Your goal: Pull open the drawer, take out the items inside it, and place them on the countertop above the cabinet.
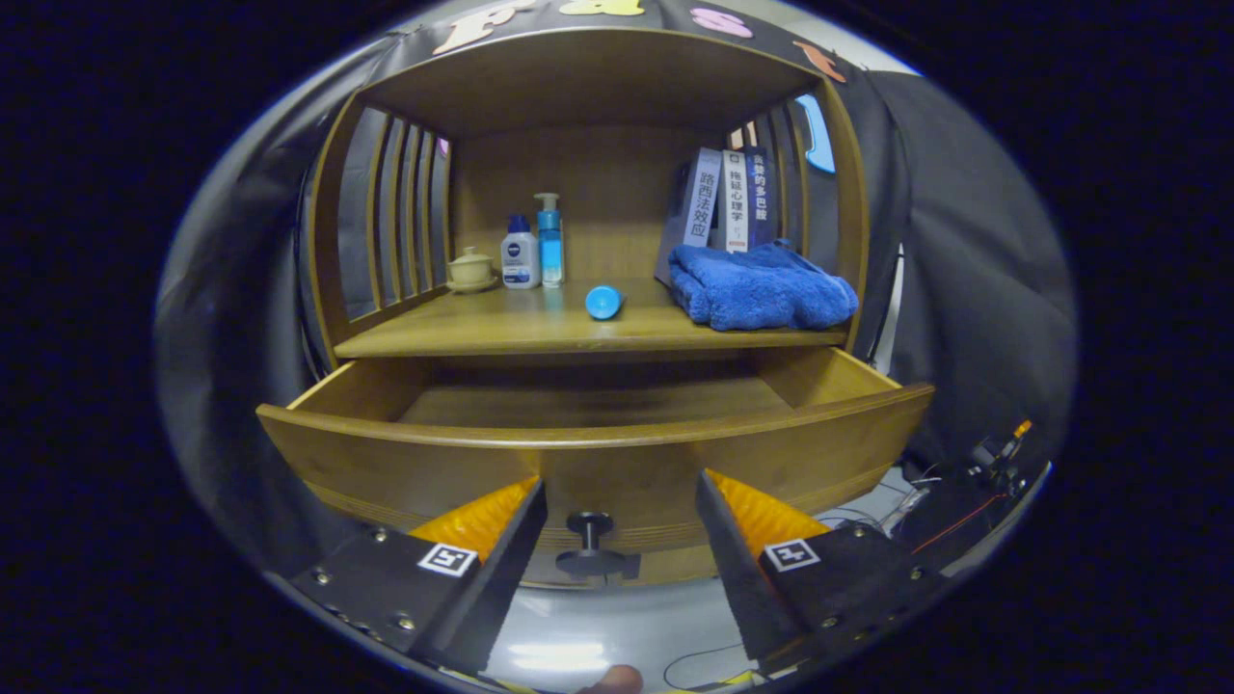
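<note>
Wooden cabinet with drawer [598,453] pulled open beneath the countertop [540,333]. Countertop, left to right: teacup [470,269], two bottles [535,253], blue item [604,303], folded towel [760,286]. Gripper [621,501] jaws wide, straddling the drawer knob [589,543], gripping nothing.

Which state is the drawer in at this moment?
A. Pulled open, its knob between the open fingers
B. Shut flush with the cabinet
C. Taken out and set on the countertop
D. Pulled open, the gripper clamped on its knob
A: the drawer stands pulled out below the countertop, and its knob sits untouched between the spread fingers of the gripper.
</note>
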Available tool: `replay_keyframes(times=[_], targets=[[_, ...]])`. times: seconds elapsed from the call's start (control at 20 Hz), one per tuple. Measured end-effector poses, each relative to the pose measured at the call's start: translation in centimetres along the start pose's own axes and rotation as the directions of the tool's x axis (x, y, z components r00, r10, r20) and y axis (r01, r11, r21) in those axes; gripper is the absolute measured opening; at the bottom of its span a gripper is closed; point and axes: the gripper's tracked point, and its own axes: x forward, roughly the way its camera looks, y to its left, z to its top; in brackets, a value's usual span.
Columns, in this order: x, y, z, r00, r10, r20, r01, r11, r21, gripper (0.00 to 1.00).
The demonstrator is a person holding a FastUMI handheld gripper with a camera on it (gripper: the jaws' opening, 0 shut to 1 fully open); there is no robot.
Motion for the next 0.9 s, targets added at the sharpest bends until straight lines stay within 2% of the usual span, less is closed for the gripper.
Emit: replay_keyframes(times=[0.9], targets=[[8.7, 1.0, 3.0, 0.999, 0.031, 0.012, -0.031, 0.999, 0.039, 0.93]])
